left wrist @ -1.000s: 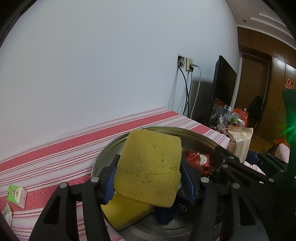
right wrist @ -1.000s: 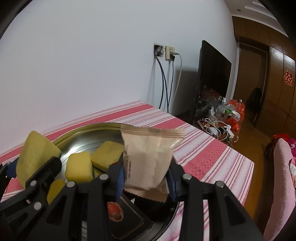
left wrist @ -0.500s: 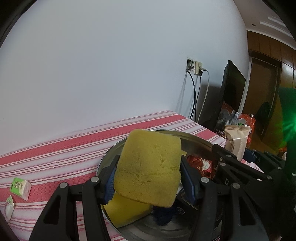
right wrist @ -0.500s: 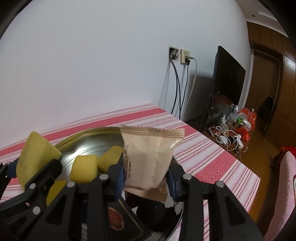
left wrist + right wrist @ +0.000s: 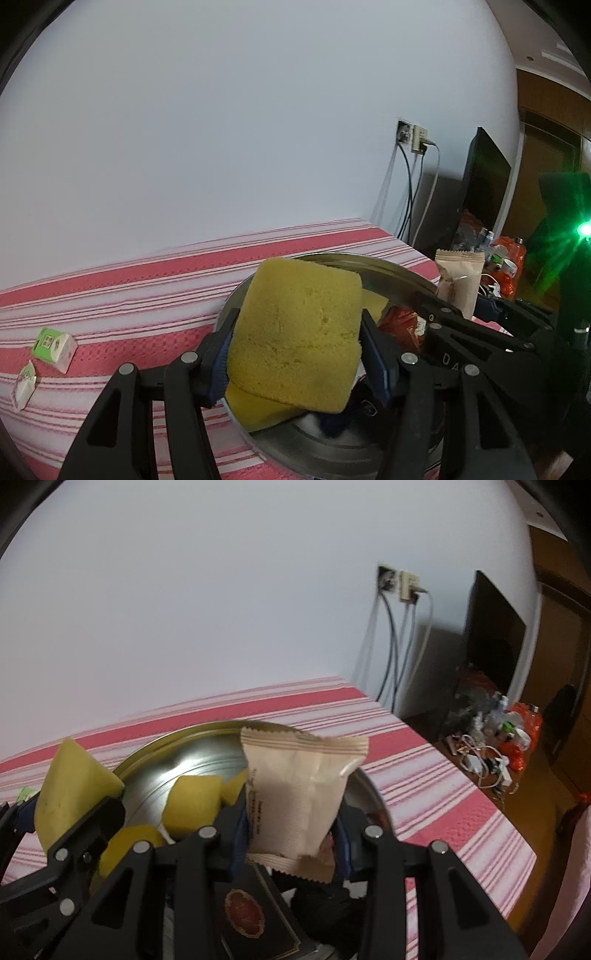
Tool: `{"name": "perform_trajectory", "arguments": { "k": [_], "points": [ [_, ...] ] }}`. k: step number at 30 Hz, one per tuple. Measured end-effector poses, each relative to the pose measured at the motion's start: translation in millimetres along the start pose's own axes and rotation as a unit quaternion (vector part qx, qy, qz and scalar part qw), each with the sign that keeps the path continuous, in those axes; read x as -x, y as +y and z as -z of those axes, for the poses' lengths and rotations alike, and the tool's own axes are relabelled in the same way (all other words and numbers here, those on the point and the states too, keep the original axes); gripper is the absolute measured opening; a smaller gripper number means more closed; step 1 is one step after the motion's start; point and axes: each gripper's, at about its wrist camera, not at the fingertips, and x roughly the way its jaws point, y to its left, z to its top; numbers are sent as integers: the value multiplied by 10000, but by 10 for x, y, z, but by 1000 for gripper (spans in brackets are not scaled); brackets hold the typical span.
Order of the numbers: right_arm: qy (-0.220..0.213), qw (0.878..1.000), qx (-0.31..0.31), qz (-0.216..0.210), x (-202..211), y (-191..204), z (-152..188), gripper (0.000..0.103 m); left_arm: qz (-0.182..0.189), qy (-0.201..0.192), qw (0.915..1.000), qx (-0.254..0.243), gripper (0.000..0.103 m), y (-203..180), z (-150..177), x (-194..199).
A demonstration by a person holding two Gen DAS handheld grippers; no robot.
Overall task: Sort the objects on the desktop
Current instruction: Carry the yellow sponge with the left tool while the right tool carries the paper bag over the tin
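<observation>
My left gripper (image 5: 295, 354) is shut on a yellow sponge (image 5: 295, 332) and holds it above the round metal tray (image 5: 391, 267). My right gripper (image 5: 291, 823) is shut on a beige snack packet (image 5: 295, 794), also above the tray (image 5: 177, 746). In the right wrist view the sponge (image 5: 74, 786) and left gripper show at the left. The packet (image 5: 460, 280) and the right gripper show at the right of the left wrist view. In the tray lie more yellow sponges (image 5: 192, 801), a red packet (image 5: 402, 325) and a dark box (image 5: 255, 919).
The tray stands on a red and white striped tablecloth (image 5: 129, 295). Two small green and white cartons (image 5: 53, 347) lie at its left. A white wall with a socket and cables (image 5: 399, 587) is behind. A cluttered low stand (image 5: 491, 731) is beyond the table's right edge.
Both grippers have risen and pulled back a little with their loads; the tray sits lower and smaller in view. Grips are unchanged.
</observation>
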Motion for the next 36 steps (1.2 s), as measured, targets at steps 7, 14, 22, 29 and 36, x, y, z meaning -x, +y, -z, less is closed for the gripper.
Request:
{"name": "perform_trajectory", "arguments": {
  "k": [7,14,22,29,36],
  "points": [
    [127,9998,132,-91,-41,13,54,39,-121,-4,9999,31,62,-24,13,30],
    [97,9997,231,-70,1,19,53,39,-195,82,9997,114,62,-98,-6,52],
    [64,9994,333,-25,52,-5,27,39,-227,88,9997,87,62,-213,-72,121],
    [64,9992,386,15,49,8,22,39,-218,121,9996,143,63,-247,-85,143],
    [117,9991,397,22,23,13,41,39,-241,164,9994,165,63,-275,-104,118]
  ]
}}
